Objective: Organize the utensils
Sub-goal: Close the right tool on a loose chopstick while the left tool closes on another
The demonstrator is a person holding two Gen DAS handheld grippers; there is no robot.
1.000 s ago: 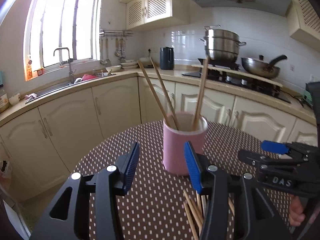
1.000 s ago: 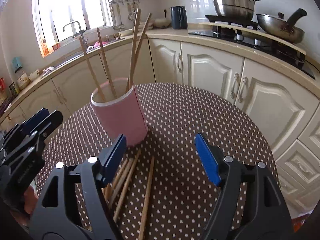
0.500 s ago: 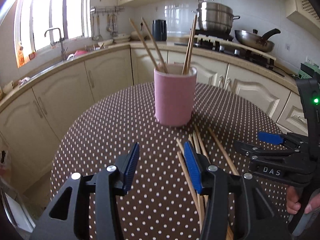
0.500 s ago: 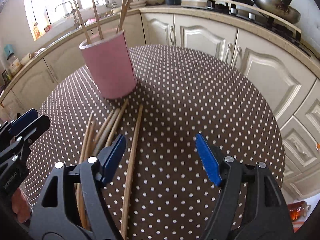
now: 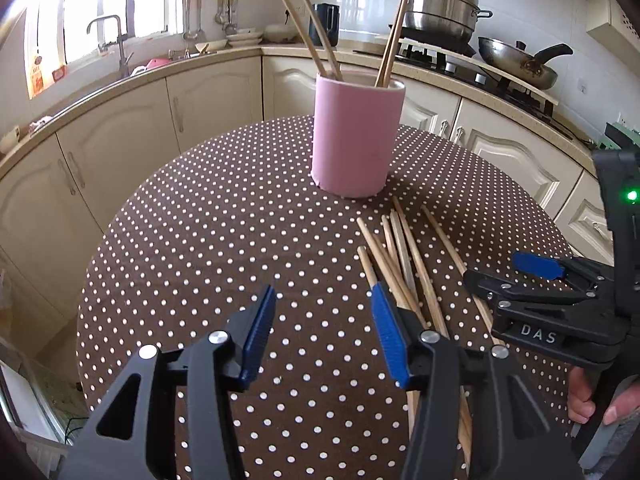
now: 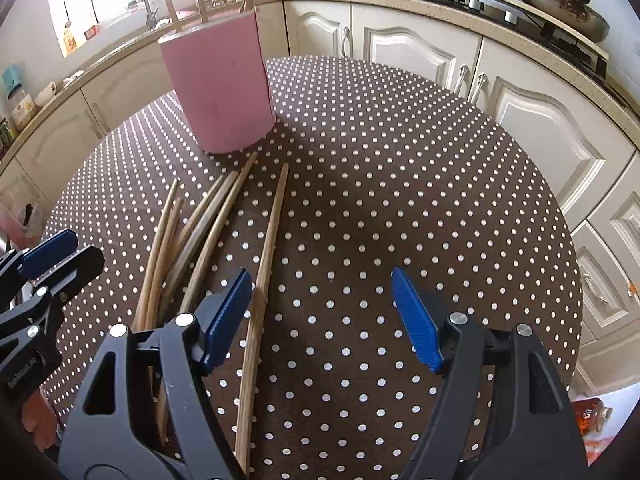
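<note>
A pink holder cup point(image 5: 356, 136) stands upright on the round dotted table point(image 5: 200, 240) with several wooden chopsticks point(image 5: 320, 40) leaning in it. It also shows in the right wrist view point(image 6: 220, 84). Several loose chopsticks point(image 5: 404, 256) lie flat in a pile in front of the cup, also in the right wrist view point(image 6: 224, 224). My left gripper point(image 5: 324, 332) is open and empty above the table, just left of the pile. My right gripper point(image 6: 320, 316) is open and empty, with its left finger beside the rightmost loose chopstick point(image 6: 264, 268).
Cream kitchen cabinets point(image 5: 208, 108) and a counter curve around behind the table. A sink with tap point(image 5: 112, 40) is at the left, stacked steel pots point(image 5: 440, 12) and a wok point(image 5: 520, 64) on the stove at the right. The table edge falls away on the right point(image 6: 568, 240).
Both grippers have drawn back from the cup and tilted down, so the cup sits farther off and more of the loose chopstick pile shows. Both stay open.
</note>
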